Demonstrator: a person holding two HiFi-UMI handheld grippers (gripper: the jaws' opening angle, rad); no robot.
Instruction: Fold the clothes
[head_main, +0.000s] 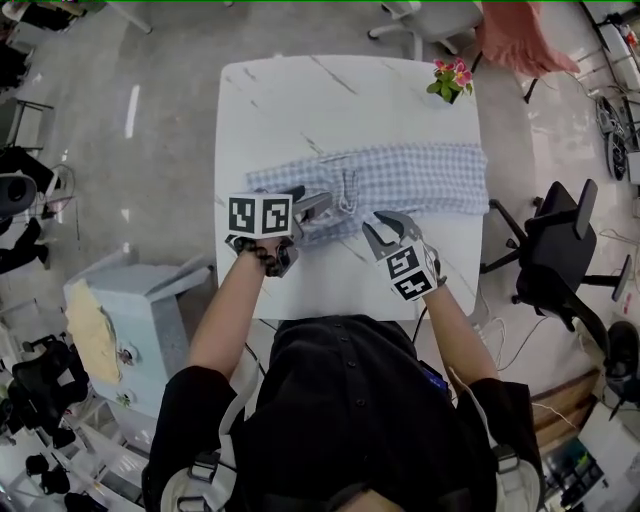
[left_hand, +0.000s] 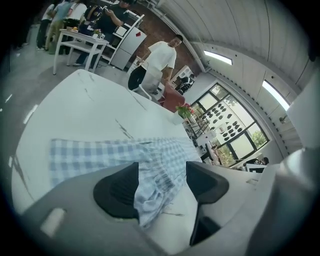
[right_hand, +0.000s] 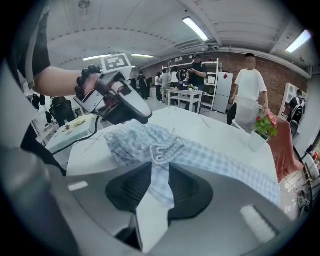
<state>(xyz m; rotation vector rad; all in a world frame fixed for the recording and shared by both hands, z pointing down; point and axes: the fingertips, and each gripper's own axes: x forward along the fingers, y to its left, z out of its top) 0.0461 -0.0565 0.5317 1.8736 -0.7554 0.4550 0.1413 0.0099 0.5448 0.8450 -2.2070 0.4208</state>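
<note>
The white marble table (head_main: 300, 100) carries the blue checked garment (head_main: 420, 180), stretched across its middle and bunched at the near-left end. The right gripper (right_hand: 160, 169) pinches a fold of it. The left gripper (left_hand: 161, 171) has its jaws apart, with cloth loose between them.

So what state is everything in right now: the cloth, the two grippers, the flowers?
checked garment: stretched across the table, bunched at its near edge.
left gripper: open, with cloth lying loose between its jaws.
right gripper: shut on the checked garment.
flower pot: upright at the table's far corner.
</note>
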